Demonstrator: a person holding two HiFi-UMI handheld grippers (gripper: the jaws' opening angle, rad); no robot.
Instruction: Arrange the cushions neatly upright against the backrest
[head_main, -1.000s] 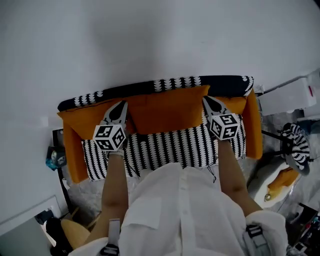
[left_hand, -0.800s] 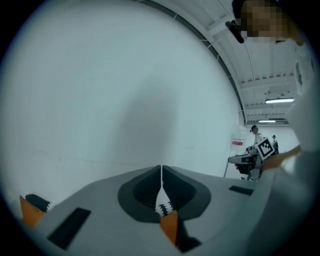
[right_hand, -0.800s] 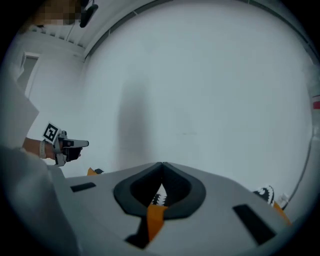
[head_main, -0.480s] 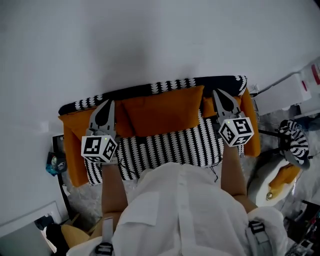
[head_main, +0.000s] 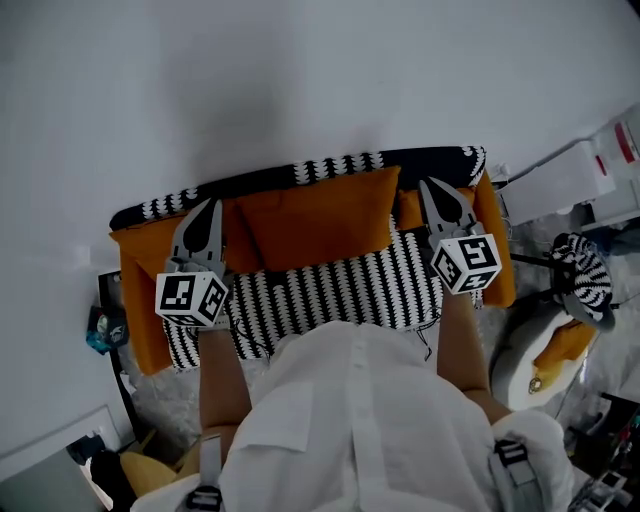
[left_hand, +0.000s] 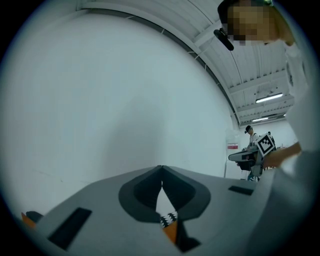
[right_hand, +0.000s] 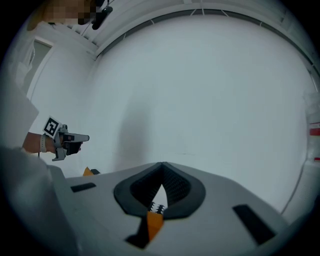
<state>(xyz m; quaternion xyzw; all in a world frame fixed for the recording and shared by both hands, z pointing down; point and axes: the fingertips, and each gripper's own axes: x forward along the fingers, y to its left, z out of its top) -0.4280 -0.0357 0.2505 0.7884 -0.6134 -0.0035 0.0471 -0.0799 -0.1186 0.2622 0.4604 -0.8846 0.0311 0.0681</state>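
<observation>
The head view looks down on a sofa with a black-and-white patterned seat (head_main: 330, 290) and backrest (head_main: 330, 167). A wide orange cushion (head_main: 315, 228) stands upright against the backrest in the middle. Orange cushions also lie along the left end (head_main: 140, 260) and the right end (head_main: 497, 240). My left gripper (head_main: 207, 205) hovers left of the middle cushion, shut and empty. My right gripper (head_main: 432, 186) hovers to its right, also shut and empty. In the left gripper view (left_hand: 161, 170) and the right gripper view (right_hand: 163, 166) the jaws meet, with a sliver of sofa below them.
A plain white wall (head_main: 300, 70) rises behind the sofa. Right of it are a white unit (head_main: 565, 190) and a striped round item (head_main: 588, 275). Clutter sits on the floor at the left (head_main: 105, 325). Another person stands far off (left_hand: 250, 134).
Both grippers have lifted off the middle cushion's upper corners and spread apart, the left one leftward and the right one rightward. The cushion stays upright against the backrest.
</observation>
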